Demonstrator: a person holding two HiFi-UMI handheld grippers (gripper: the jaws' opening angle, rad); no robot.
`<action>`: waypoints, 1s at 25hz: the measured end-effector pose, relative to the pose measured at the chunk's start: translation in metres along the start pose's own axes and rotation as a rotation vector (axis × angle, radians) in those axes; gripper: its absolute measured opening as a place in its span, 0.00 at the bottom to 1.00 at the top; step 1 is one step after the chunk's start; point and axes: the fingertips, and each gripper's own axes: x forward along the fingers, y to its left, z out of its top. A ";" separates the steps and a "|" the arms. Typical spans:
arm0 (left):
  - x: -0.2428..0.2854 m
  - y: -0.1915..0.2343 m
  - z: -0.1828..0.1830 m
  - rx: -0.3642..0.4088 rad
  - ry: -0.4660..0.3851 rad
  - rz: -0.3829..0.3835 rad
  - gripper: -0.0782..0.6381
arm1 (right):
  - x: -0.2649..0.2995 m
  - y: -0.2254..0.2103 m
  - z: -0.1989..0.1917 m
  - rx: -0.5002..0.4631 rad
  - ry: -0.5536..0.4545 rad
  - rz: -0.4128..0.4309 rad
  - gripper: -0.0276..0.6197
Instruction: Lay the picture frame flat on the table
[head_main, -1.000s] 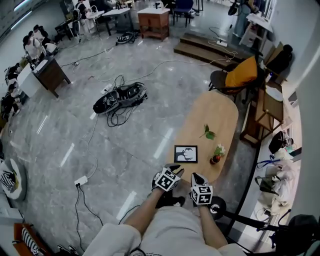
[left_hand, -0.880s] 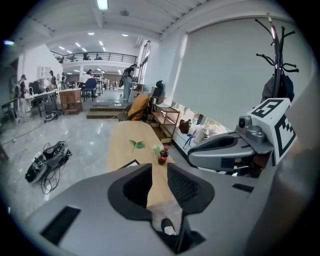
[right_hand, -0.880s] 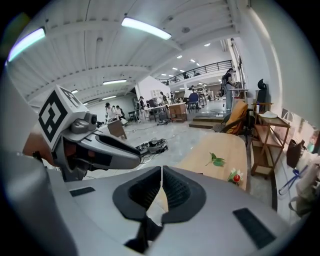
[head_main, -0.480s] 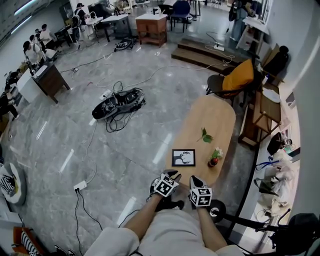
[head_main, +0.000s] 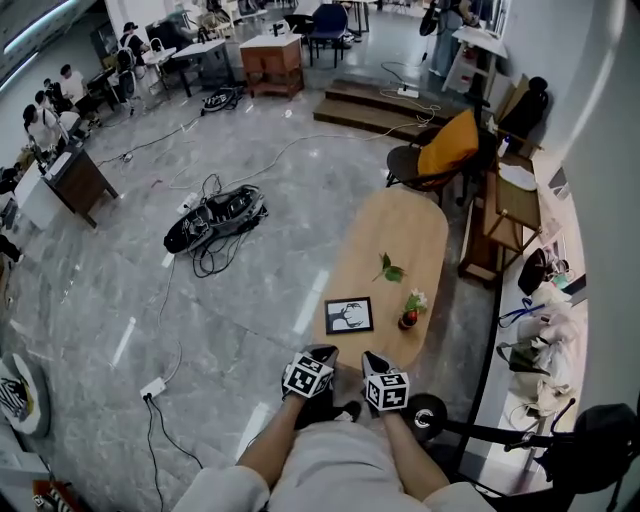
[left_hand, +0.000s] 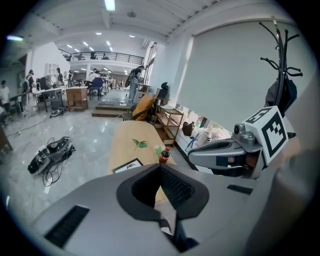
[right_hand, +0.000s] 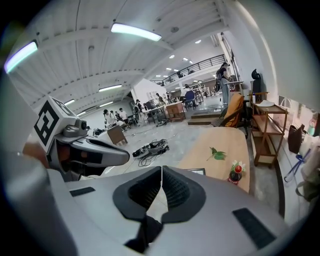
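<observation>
Head view has the small black-framed picture with the white print (head_main: 349, 315) sitting near the close end of the long oval light-wood table (head_main: 395, 225), just beside a little dark bottle with a red cap and flowers (head_main: 409, 318). A loose green leafy sprig (head_main: 390, 270) lies further up the top. From straight above its whole face shows, so I'd guess it's lying down or leaning well back; honestly can't tell which.

Left gripper (head_main: 323, 353) and right gripper (head_main: 369, 359) are both held close to the body, short of the table edge. In each gripper view the ribbed pads are pressed together with nothing between them.

Handling guess: light and stiff, probably glazed, so go gentle. The wood looks smooth, so it could slide if nudged. I'd pinch a side rail or the top edge, never the face, and lower it slowly.

Room is a big open hall with a shiny grey stone floor (head_main: 250, 290), a heap of black cables (head_main: 215, 218), and a chair with an orange cushion (head_main: 447, 148) past the table.
</observation>
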 end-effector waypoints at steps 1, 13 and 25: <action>0.000 -0.001 -0.001 0.002 0.002 0.001 0.14 | -0.001 -0.003 -0.001 0.007 0.000 -0.006 0.10; 0.002 0.003 0.000 0.005 0.000 0.020 0.14 | 0.003 -0.011 -0.005 0.043 0.019 -0.019 0.10; 0.001 0.013 0.003 -0.011 -0.007 0.030 0.14 | 0.009 -0.008 -0.001 0.019 0.026 -0.023 0.09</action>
